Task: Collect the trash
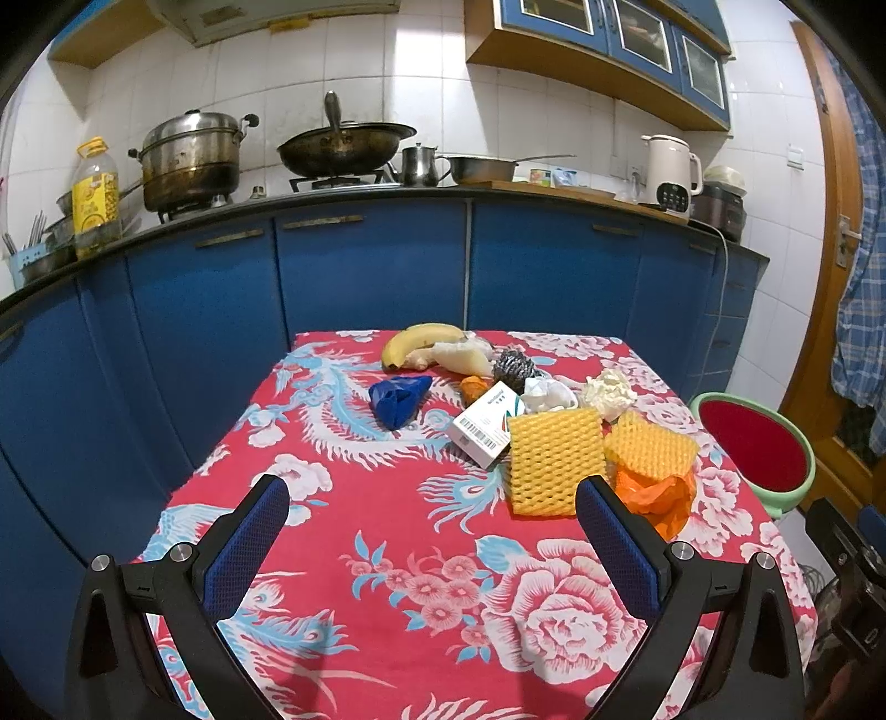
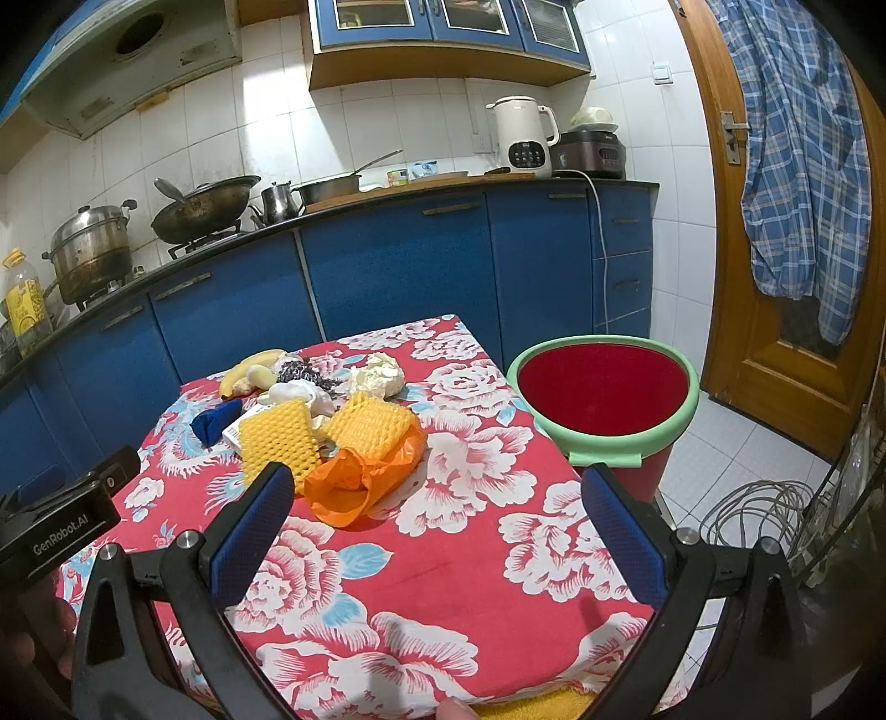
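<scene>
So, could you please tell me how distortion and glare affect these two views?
Left wrist view: fisheye bends the counter edge into an arch, and glare whitens the wall tiles. Right wrist view: the door bows, corners go black, tiles glare again.

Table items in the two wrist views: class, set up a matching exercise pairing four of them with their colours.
Things:
1. crumpled plastic bag
2. foam fruit net
3. steel scourer
4. bin rim

Colours:
A. silver-grey
B. pale green
C. orange
D. yellow

Pairs: 1-C, 2-D, 3-A, 4-B
</scene>
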Available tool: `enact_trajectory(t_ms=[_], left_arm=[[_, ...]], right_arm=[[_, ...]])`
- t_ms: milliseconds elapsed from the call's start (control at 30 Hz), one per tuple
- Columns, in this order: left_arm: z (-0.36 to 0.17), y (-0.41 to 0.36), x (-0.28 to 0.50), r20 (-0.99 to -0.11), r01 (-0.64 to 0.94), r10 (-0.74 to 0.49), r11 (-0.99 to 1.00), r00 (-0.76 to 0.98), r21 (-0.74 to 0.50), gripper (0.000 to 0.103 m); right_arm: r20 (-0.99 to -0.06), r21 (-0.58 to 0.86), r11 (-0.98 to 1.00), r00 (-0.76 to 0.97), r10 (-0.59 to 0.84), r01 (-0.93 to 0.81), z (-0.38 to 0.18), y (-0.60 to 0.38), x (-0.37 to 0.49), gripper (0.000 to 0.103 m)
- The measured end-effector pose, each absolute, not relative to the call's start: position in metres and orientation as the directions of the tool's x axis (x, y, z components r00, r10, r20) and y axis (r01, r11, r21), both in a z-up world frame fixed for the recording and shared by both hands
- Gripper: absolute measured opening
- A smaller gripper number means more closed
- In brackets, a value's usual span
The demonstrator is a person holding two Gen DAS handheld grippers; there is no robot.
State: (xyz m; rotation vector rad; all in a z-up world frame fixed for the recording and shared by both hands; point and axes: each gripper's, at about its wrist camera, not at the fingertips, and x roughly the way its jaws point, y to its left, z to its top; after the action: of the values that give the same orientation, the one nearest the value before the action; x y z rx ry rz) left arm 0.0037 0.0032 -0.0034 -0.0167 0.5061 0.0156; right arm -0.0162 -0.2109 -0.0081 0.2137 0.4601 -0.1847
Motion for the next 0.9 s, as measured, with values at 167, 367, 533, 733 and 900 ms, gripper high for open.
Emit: enact_trajectory(t_ms=[167, 367, 533, 733, 900], left_arm=[[-0.0032, 0.0039, 0.0041, -0.483, -0.021, 0.014, 1.0, 0.875, -0.01, 0.103], [0.0004, 0.0059, 0.0028, -0.48, -0.023, 0.015, 1.0, 0.877, -0.01, 0.103], [-0.0005, 0.0045, 0.003, -0.482, -0.022, 0.015, 1.0, 0.876, -0.009, 0.103], [0.0004, 0.0042, 0.003, -0.482, -0.022, 0.014, 1.0, 0.876, -0.01, 0.103], [0.0003, 0.0043, 0.0029, -0.482, -0.022, 0.014, 1.0, 0.876, -0.01, 0.103]], right_arm=[[-0.457, 0.161, 0.961, 0.88, -0.128, 0.223, -0.0079, -0.2102, -0.0162, 0.102], [-0.455, 0.16, 0.962, 0.881, -0.129, 0.223, -0.0098, -0.2085, -0.0163, 0.102], [-0.456, 0.159, 0.961, 0.88, -0.129, 0.224, -0.0091, -0.2086, -0.0161, 0.102], [-0.456, 0.158, 0.962, 0.881, -0.129, 0.222, -0.0091, -0.2089, -0.0162, 0.102], [-0.457, 0.158, 0.962, 0.88, -0.128, 0.222, -0.0089, -0.2069, -0.0159, 0.102]])
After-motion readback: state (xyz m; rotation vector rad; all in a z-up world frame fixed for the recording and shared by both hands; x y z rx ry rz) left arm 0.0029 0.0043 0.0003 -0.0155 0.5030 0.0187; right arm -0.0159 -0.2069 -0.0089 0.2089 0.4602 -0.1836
